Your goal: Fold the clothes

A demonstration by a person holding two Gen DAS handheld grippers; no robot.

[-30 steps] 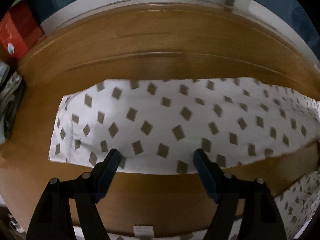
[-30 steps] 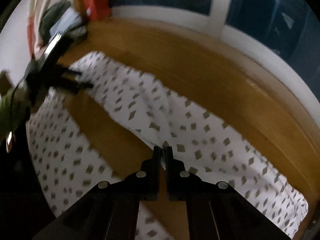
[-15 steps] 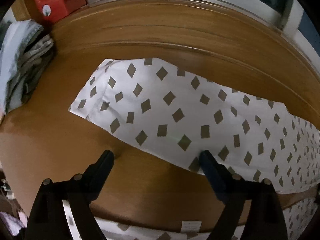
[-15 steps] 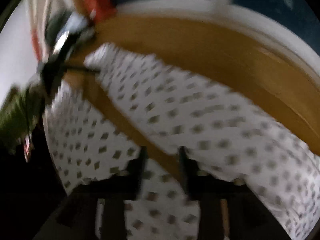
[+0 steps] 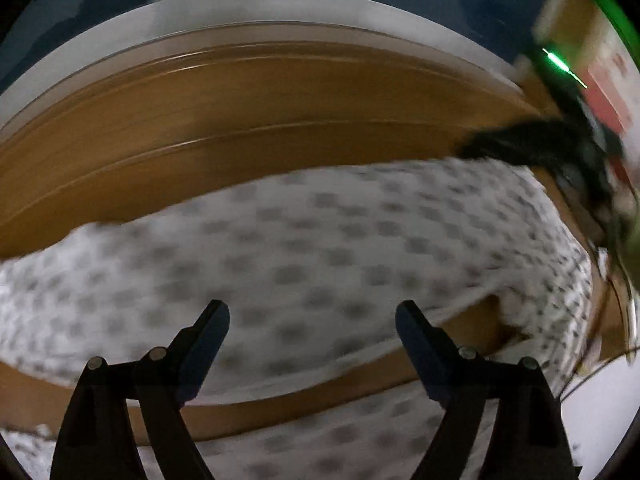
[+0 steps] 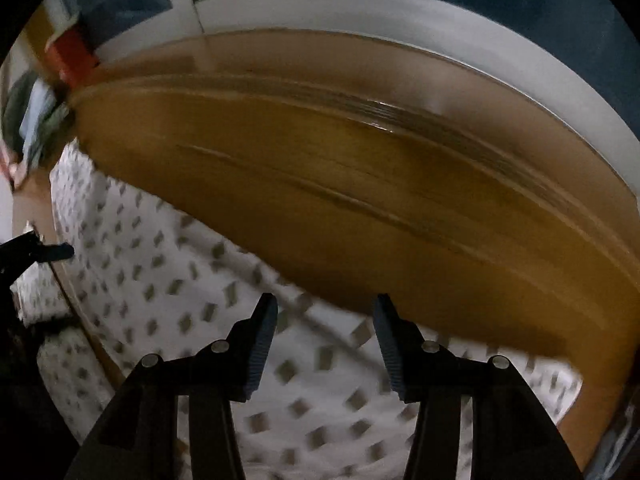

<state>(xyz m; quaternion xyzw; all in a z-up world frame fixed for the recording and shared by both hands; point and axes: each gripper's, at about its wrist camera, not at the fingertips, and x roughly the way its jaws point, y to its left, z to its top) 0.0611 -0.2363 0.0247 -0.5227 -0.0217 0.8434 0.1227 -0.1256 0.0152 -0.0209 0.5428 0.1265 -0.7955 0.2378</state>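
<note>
A white garment printed with grey diamonds lies in a long folded band across the wooden table; more of it hangs over the near edge. My left gripper hovers open over the band's near side, nothing between its fingers. The view is motion-blurred. In the right wrist view the same garment runs from the left down under my right gripper, which is open and empty above the cloth's far edge. The left gripper shows at the far left of that view, and the right gripper is a dark blur at upper right.
A red box and a pile of other clothes sit at the table's far left corner. A white window sill runs behind the table. Bare wood lies beyond the garment.
My right gripper was shut at the cloth's edge and now stands open. The left gripper has swung from the garment's left end toward its right part, staying open.
</note>
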